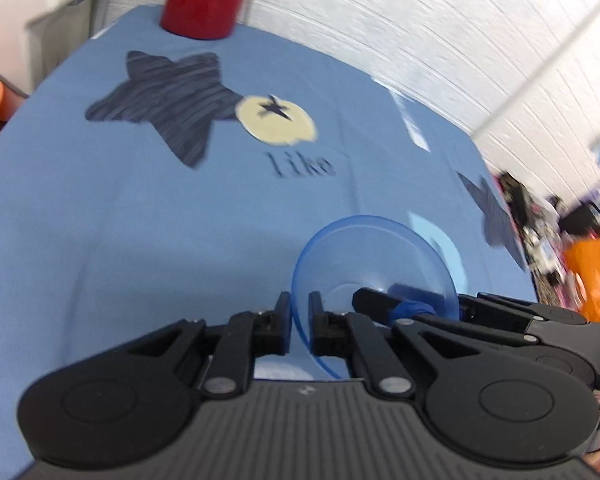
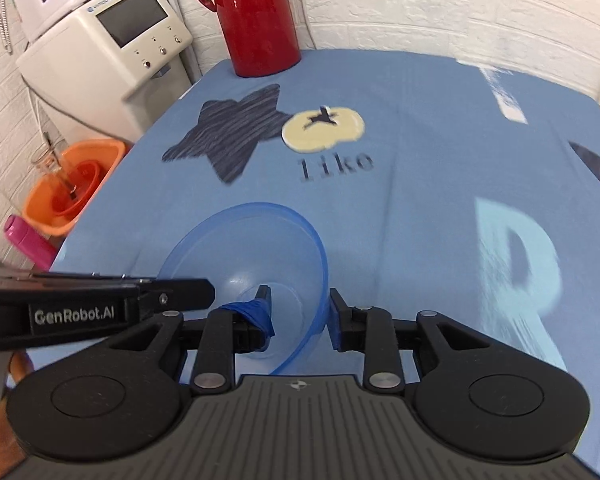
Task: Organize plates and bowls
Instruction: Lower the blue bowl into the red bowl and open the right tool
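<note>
Translucent blue plastic, the bowl (image 2: pixel 256 264) hangs tilted over the near edge of the blue-clothed table (image 2: pixel 420 208), its rim pinched by both tools. Left gripper (image 1: pixel 299 322) clamps one side with narrow jaws; right gripper (image 2: pixel 300 312) straddles the opposite rim, jaws slightly wider, pads touching it.

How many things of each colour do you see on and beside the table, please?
Blue: 1, the clear bowl between both grippers' fingers
Red: 2, the jug on the cloth and a small basin
Orange: 1, the tub holding that basin
Pink: 1, a bottle
White: 1, a dispenser
Total: 6
</note>
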### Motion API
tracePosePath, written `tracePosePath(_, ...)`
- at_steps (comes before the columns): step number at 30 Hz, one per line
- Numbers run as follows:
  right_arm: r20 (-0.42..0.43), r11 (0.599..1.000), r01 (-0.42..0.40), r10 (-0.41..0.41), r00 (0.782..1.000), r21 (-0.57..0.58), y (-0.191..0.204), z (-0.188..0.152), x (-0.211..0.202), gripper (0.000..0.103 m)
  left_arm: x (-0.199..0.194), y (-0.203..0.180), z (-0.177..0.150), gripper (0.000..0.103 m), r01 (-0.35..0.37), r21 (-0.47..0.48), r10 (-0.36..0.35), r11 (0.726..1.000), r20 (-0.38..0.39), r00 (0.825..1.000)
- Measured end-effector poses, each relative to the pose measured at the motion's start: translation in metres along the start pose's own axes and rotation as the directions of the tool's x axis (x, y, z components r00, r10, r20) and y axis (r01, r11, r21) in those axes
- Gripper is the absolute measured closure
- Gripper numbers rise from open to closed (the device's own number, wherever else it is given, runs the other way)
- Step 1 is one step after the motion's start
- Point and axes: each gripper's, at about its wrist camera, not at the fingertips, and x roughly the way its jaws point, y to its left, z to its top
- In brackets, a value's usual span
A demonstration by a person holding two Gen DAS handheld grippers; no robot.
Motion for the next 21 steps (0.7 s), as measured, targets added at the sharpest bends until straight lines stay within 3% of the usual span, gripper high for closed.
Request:
tracePosePath(5, 0.023, 0.999, 0.036, -0.037, 0.999, 0.028, -0.014, -0.066, -0.064, 0.088, -0.03, -0.048, -0.064, 0.103, 0.057, 0.094, -0.054, 0.994, -0.035, 0.998)
tracePosePath(10, 0.042, 0.994, 0.073, -0.077, 0.996, 0.088, -0.031, -0.119, -0.102, 0.087, -0.045, -0.097, -0.124, 0.102, 0.074, 0.213, -0.064, 0.974, -0.055, 0.996)
tracePosePath(16, 0.04, 0.988, 0.08, -0.086, 0.996, 0.135, -0.047, -0.158, -0.105, 0.086, -0.038, -0.12, -0.17, 0.102, 0.068, 0.279, -0.044, 0.958, -0.09, 0.995)
tracePosePath(21, 0.051, 0.986, 0.063, -0.072, 0.996, 0.157, -0.056, -0.168, -0.097, 0.088, -0.025, -0.12, -0.179, 0.101, 0.054, 0.311, -0.027, 0.949, -0.09, 0.996)
